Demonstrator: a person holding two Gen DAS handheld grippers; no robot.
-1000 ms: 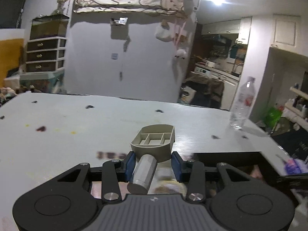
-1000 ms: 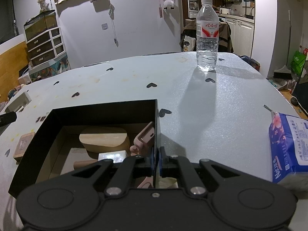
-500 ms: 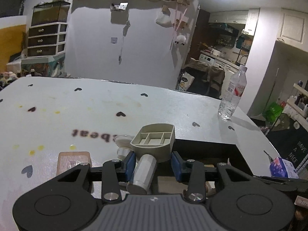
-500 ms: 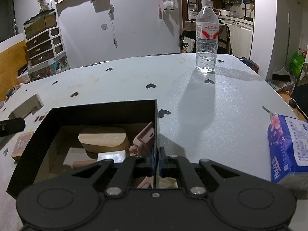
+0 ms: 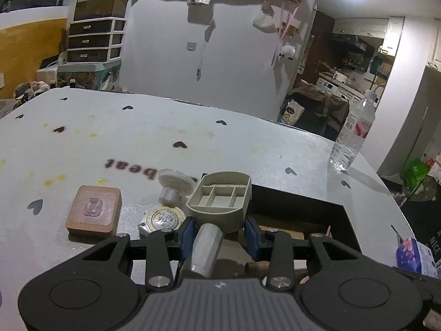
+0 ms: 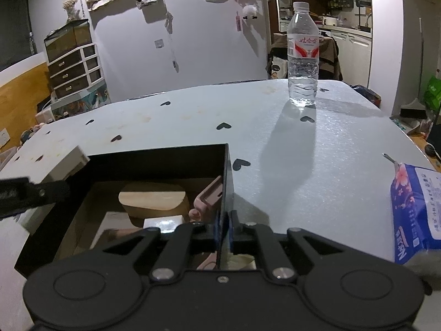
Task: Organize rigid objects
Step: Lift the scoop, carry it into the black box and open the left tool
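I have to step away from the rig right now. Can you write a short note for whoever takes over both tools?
Left tool: shut on the beige compartment piece, held at the near left corner of the black box.
Right tool: shut on the box's right wall, steadying it.
Done: wooden block, pink piece and some smaller items lie in the box.
Left: drop the beige piece in, then box the brown square block, white spool and round disc left on the table.

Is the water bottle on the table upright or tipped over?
Upright. The water bottle stands on its base on the table, cap at the top.
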